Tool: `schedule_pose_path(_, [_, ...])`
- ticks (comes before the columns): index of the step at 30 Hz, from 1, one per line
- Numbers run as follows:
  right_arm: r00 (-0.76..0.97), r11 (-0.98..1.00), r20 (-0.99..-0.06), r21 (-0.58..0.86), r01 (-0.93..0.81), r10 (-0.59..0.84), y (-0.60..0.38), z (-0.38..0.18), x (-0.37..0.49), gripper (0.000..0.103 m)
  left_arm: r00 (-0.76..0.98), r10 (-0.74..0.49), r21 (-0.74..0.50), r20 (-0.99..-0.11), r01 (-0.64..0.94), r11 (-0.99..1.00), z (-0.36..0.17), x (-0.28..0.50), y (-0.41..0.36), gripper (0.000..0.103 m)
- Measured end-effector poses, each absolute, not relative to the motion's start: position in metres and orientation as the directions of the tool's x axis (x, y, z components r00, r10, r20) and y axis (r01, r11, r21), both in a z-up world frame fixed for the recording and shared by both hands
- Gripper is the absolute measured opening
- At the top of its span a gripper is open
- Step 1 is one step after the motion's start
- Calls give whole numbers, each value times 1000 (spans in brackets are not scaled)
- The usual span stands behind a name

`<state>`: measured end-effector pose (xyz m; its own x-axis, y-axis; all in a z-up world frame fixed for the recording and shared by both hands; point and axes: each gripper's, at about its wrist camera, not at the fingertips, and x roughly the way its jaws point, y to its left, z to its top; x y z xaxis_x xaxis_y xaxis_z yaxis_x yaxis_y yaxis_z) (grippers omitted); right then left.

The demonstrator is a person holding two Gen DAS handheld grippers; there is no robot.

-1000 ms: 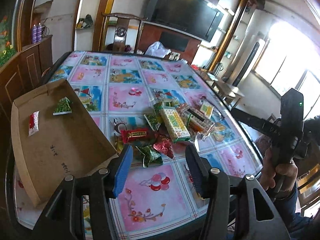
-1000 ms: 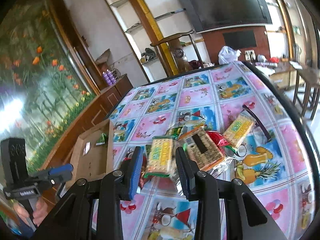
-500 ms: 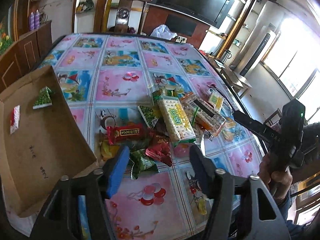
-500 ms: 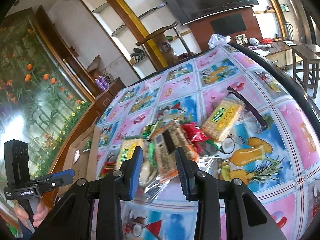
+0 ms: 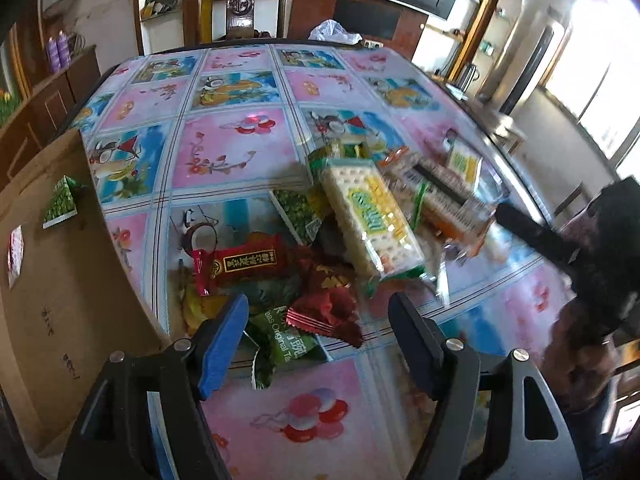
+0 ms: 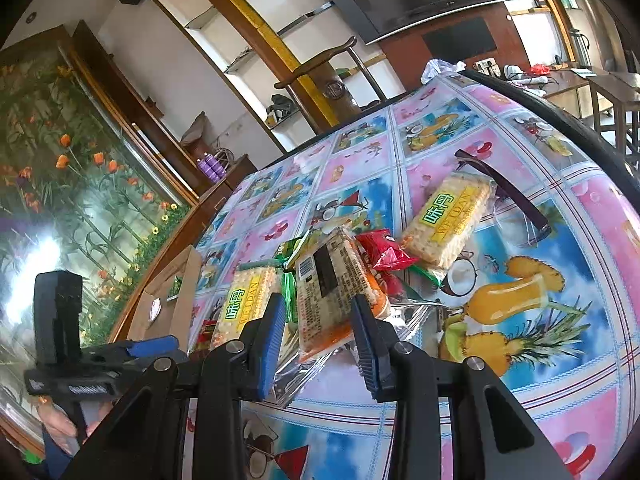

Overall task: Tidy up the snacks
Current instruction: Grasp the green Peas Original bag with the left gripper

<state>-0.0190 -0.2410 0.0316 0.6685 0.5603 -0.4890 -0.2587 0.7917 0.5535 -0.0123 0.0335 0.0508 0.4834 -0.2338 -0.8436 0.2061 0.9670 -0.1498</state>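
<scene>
Our right gripper (image 6: 320, 336) gapes around the barcode-side cracker pack (image 6: 336, 284) atop the snack heap; our left gripper (image 5: 316, 336) gapes over a green pea packet (image 5: 286, 344). Only our left view shows the cardboard tray's (image 5: 60, 280) floor.

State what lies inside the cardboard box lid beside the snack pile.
The cardboard box lid holds a green pea packet and a small red-and-white packet. Its near corner is out of view.

Right gripper (image 6: 320, 332) hovers with jaws apart around the barcode-side cracker pack (image 6: 336, 288) (not touching, as far as shows). A second cracker pack (image 6: 448, 216) lies beside glasses (image 6: 516, 208); the cardboard tray (image 6: 184, 300) sits left.
</scene>
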Motion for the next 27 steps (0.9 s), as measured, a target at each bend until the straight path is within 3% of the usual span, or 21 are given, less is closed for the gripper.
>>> schedule_pose_path(11, [662,805,-502,522,-281,556,-232,31,-20,37,451,-210,-110,-867,236,966,13,-4,17,73])
schedule_pose_path(16, [656,808,-505,507,-300,561,-228,31,-20,37,466,-236,-128,-853,252,959,15,-23,22,42])
schedule_pose_path(23, [642,807,-509,484,-337,573,-219,31,-23,37,467,-261,-129,-845,296,946,16,-50,28,44])
schedule_pose_path(27, [633,805,-510,468,-364,583,-212,32,-25,37,465,-270,-129,-843,312,941,16,-60,31,67])
